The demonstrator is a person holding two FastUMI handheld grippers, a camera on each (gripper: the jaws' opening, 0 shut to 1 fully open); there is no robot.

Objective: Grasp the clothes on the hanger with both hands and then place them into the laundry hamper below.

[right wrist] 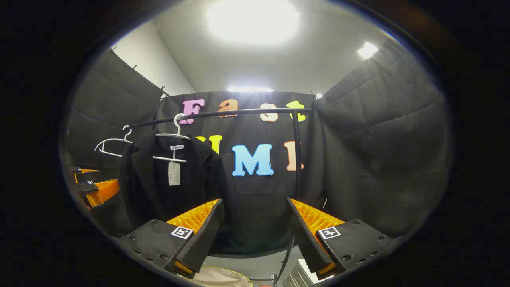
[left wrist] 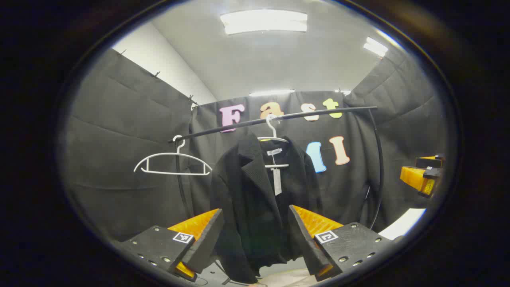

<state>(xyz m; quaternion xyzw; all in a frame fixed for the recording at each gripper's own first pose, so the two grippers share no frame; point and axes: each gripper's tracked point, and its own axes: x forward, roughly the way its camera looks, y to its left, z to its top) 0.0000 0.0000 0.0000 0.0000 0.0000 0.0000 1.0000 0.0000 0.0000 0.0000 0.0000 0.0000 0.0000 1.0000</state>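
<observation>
A black jacket hangs on a white hanger from the black rail, with a white tag at its collar. My left gripper is open, its fingers framing the jacket's lower half from a short distance. In the right gripper view the same jacket hangs to the left on its hanger. My right gripper is open and faces the booth wall, right of the jacket. A pale hamper rim peeks in below. The other gripper appears at the right edge of the left view.
An empty white hanger hangs at the rail's left end, also seen as the empty hanger. The rack's black upright post stands right of the jacket. The left gripper sits at the left edge.
</observation>
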